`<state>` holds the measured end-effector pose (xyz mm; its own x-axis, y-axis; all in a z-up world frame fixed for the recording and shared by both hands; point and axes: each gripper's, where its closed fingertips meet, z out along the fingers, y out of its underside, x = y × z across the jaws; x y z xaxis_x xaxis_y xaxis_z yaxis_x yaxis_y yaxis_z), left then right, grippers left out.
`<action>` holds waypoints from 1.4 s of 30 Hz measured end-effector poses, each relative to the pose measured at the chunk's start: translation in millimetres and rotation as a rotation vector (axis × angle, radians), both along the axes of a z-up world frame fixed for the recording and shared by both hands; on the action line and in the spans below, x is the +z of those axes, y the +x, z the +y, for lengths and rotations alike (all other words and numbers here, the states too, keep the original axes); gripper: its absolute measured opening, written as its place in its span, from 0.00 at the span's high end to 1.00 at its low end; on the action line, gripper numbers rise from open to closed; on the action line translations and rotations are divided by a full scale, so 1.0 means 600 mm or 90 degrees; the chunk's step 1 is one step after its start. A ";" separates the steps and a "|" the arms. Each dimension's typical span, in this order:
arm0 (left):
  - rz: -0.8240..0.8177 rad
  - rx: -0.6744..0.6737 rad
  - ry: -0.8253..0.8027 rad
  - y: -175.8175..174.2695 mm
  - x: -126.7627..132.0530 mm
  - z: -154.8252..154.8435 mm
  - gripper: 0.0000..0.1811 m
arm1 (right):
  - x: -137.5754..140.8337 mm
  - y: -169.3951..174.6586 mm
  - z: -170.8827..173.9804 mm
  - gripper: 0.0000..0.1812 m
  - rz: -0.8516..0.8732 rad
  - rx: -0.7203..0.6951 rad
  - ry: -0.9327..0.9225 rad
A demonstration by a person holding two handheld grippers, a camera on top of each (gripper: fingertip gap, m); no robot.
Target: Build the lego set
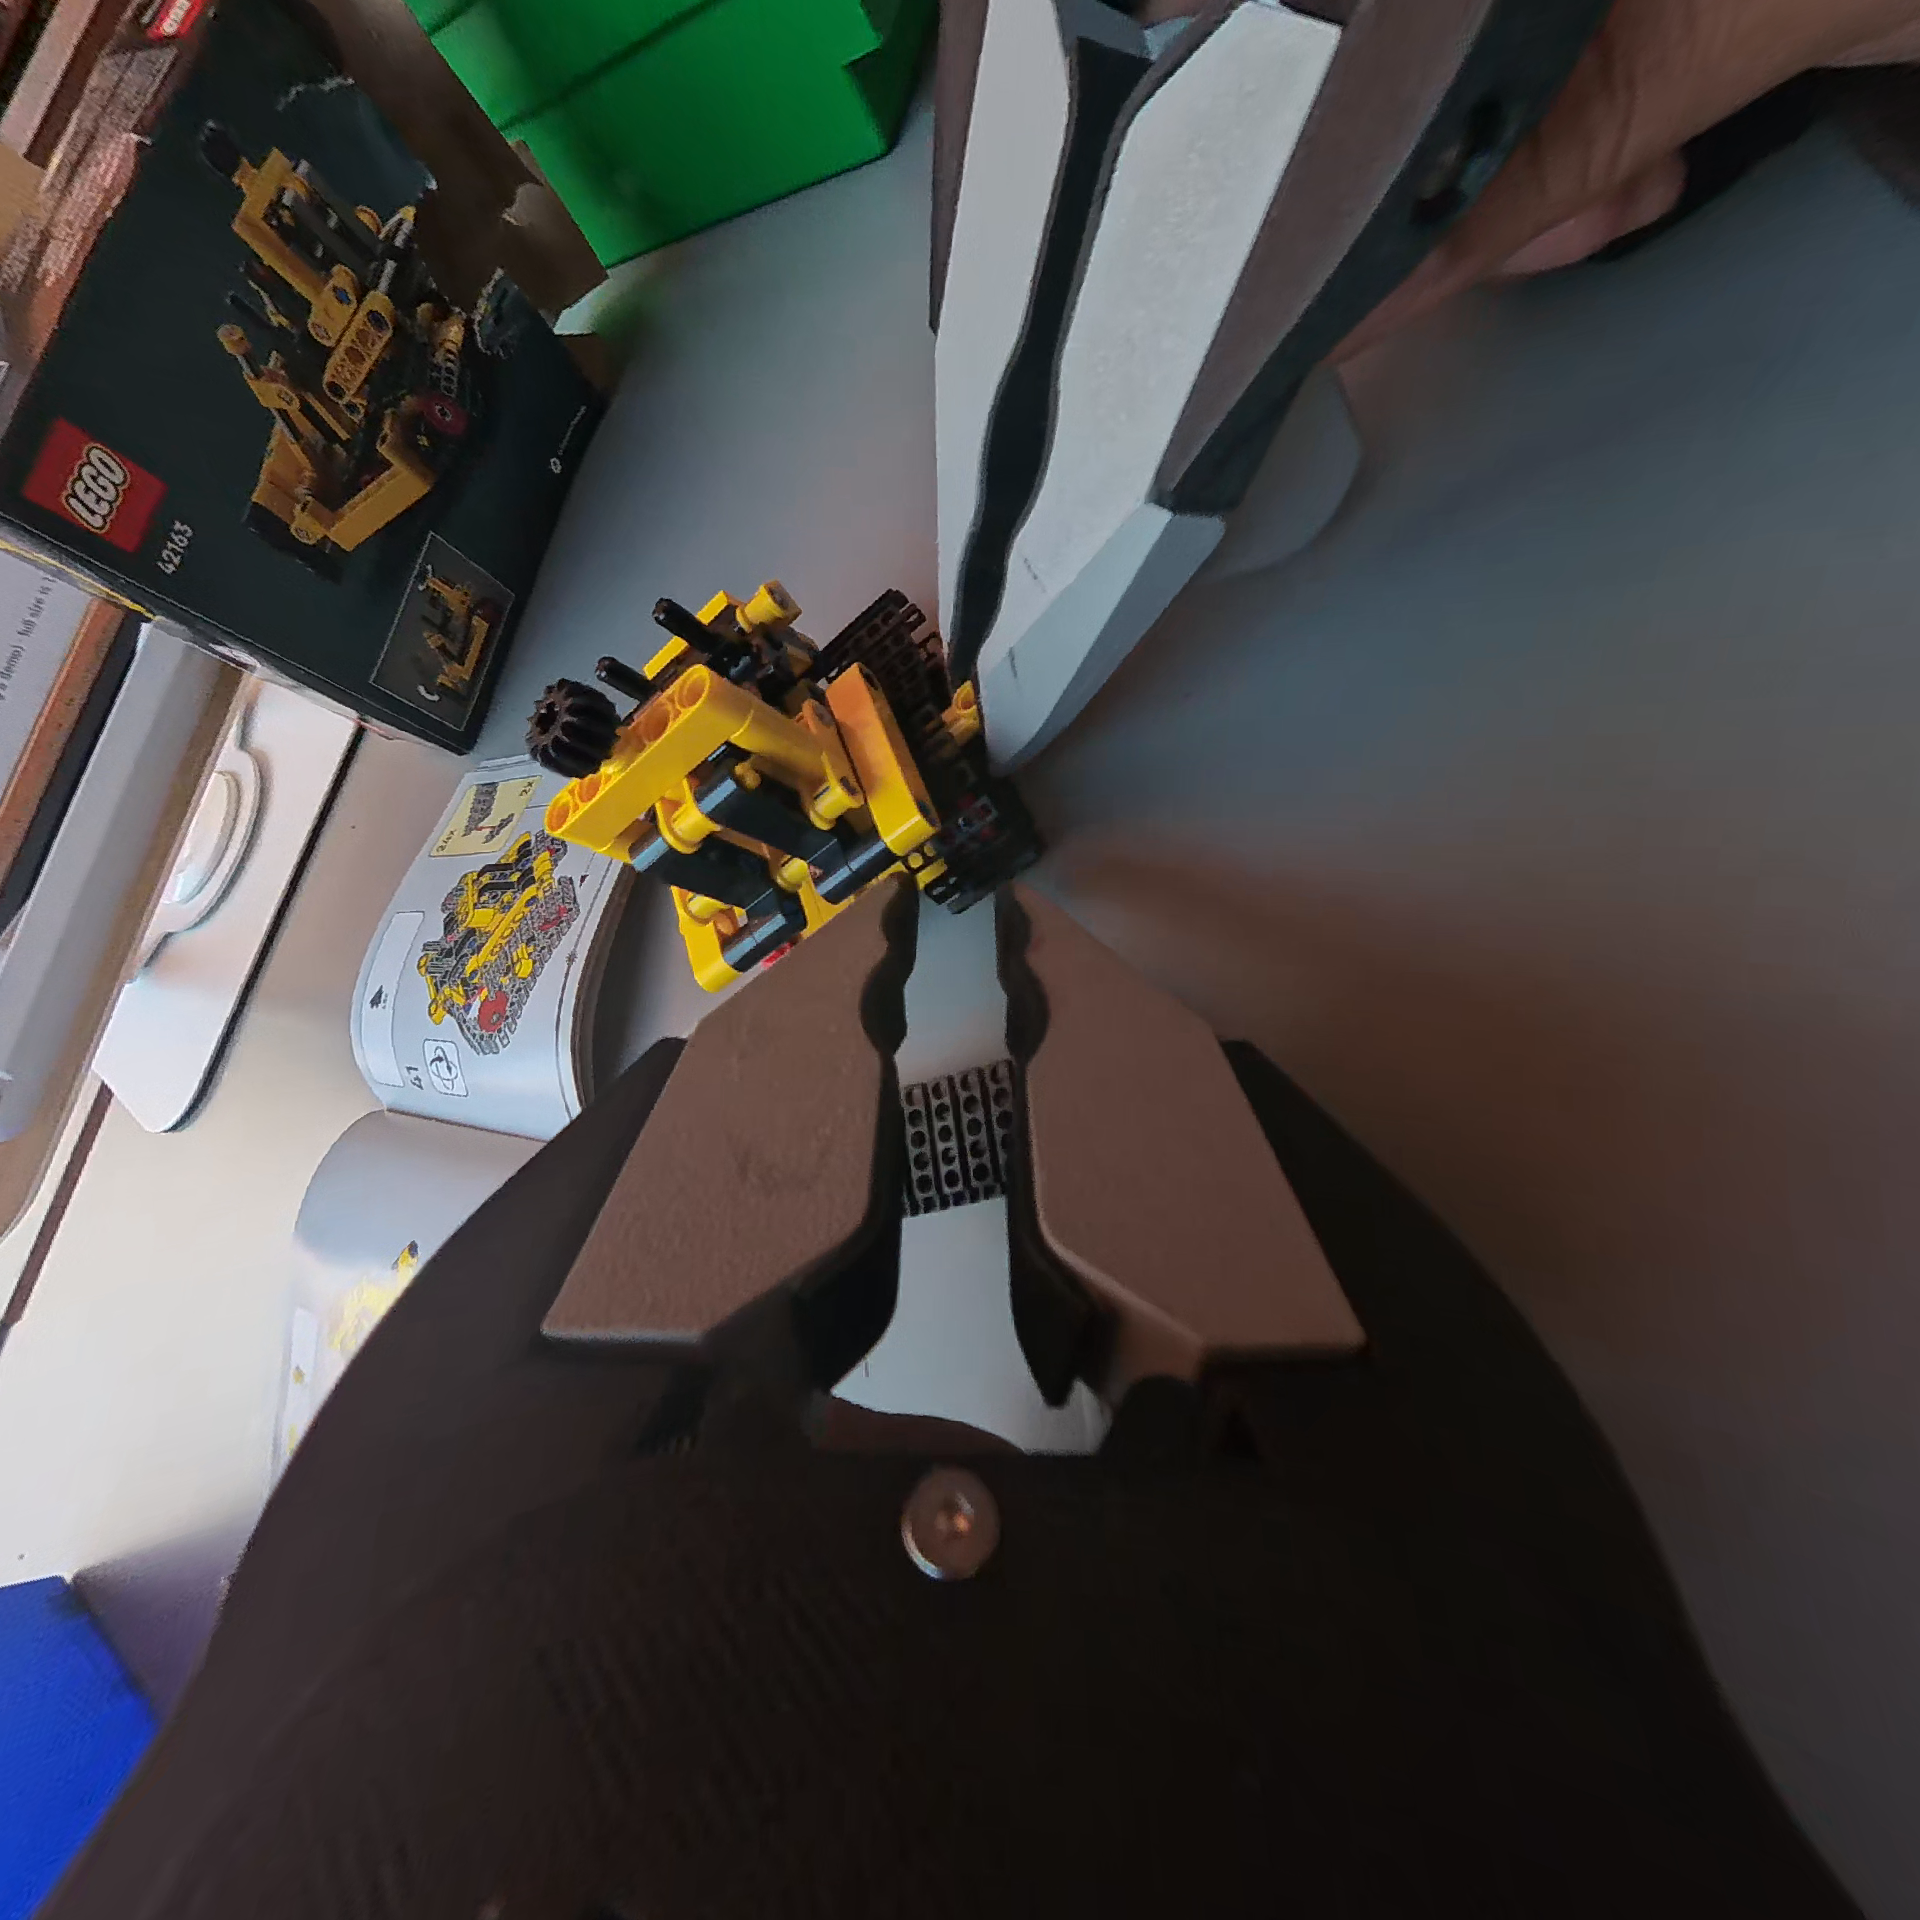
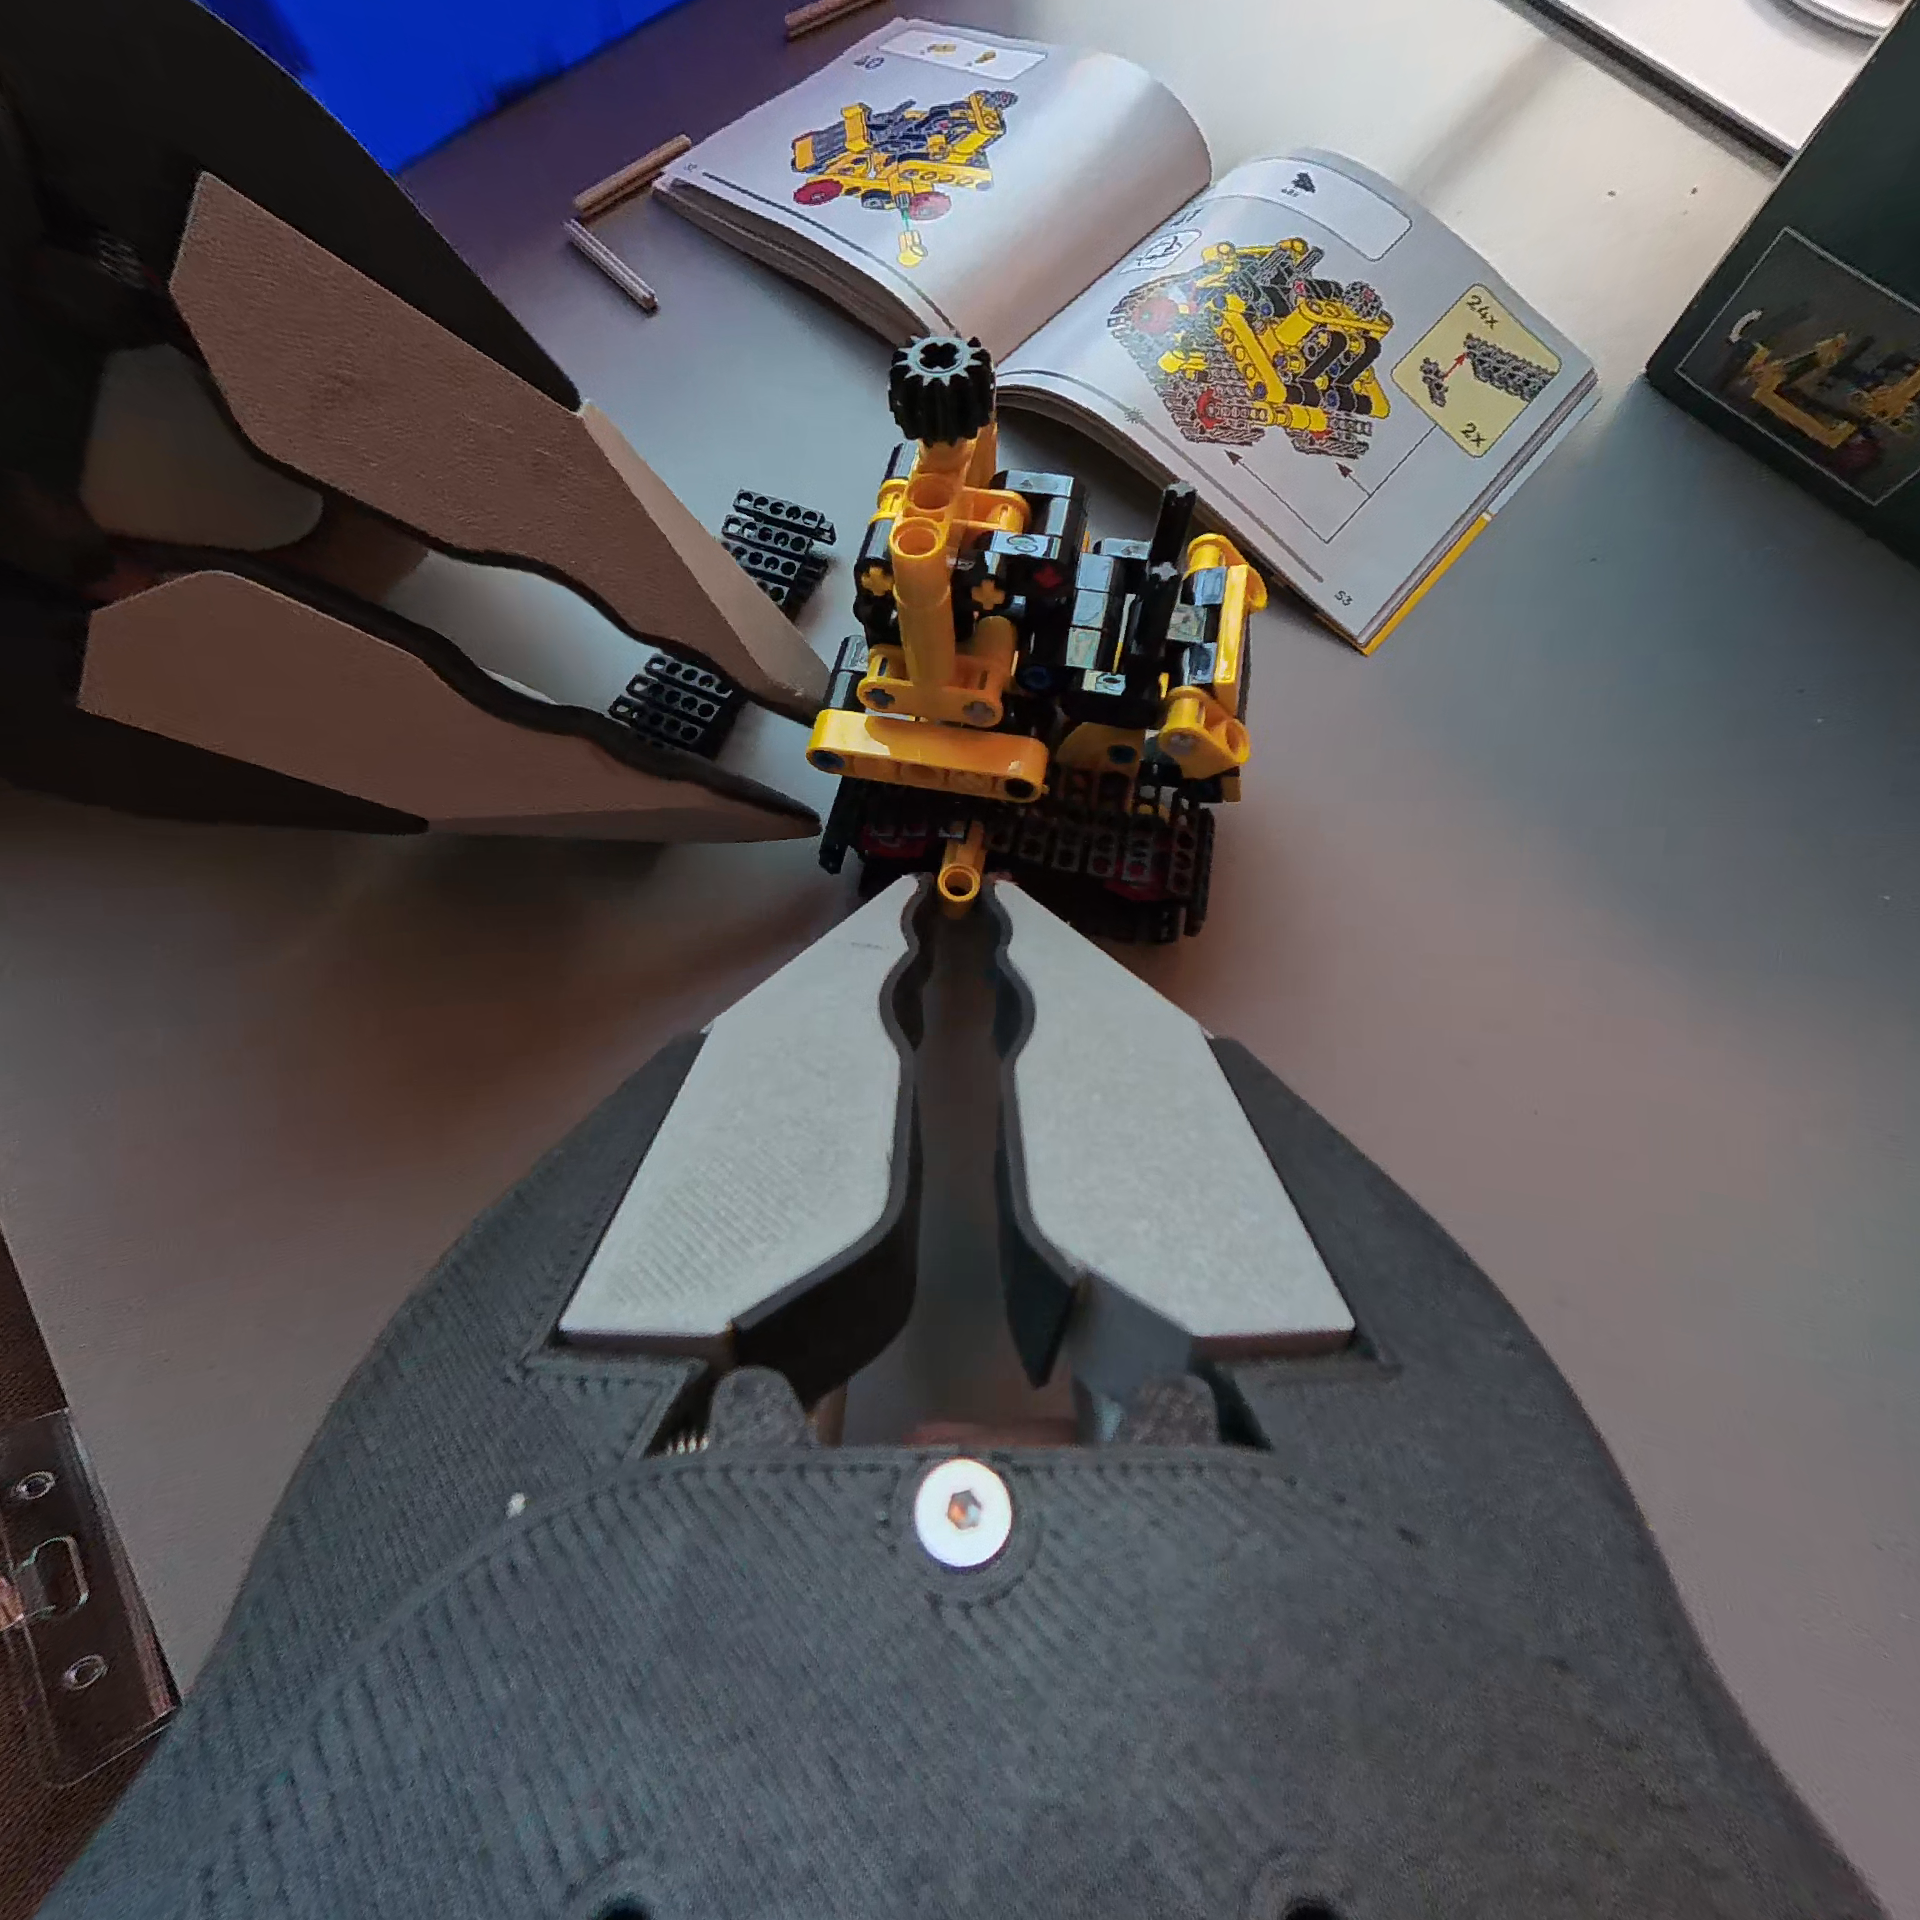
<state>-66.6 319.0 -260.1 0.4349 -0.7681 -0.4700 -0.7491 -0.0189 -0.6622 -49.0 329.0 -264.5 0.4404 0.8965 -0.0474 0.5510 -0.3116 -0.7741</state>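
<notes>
The yellow-and-black brick bulldozer model (image 2: 1039, 675) stands mid-frame on the grey table (image 2: 1558, 1039), body largely built, one track fitted; loose black track links (image 2: 774, 540) remain. Both grippers, left (image 1: 951, 914) and right (image 2: 956, 914), have fingers slightly parted at its edge, grasping nothing.

The dark printed cardboard box (image 2: 1813, 343) is cut off by the right edge. The left claw (image 2: 821, 769) hides part of a black ridged track strip (image 2: 681, 701). A blue plastic bin (image 1: 62, 1745) runs off-frame.
</notes>
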 end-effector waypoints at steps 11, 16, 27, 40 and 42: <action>0.023 0.016 0.018 -0.001 -0.002 0.001 0.95 | 0.003 0.000 -0.002 0.98 -0.002 0.002 0.012; 0.035 0.015 0.027 0.000 0.001 -0.003 0.95 | 0.010 0.001 -0.006 0.98 0.002 0.006 0.011; 0.015 0.015 0.029 -0.001 0.016 -0.010 0.96 | 0.038 -0.002 -0.014 0.98 -0.003 0.020 0.020; -0.022 0.008 0.009 0.000 0.024 -0.025 0.98 | 0.075 -0.021 -0.017 0.98 -0.086 0.042 0.066; -0.021 0.009 0.010 -0.002 0.025 -0.025 0.98 | 0.079 -0.026 -0.016 0.98 -0.104 0.044 0.075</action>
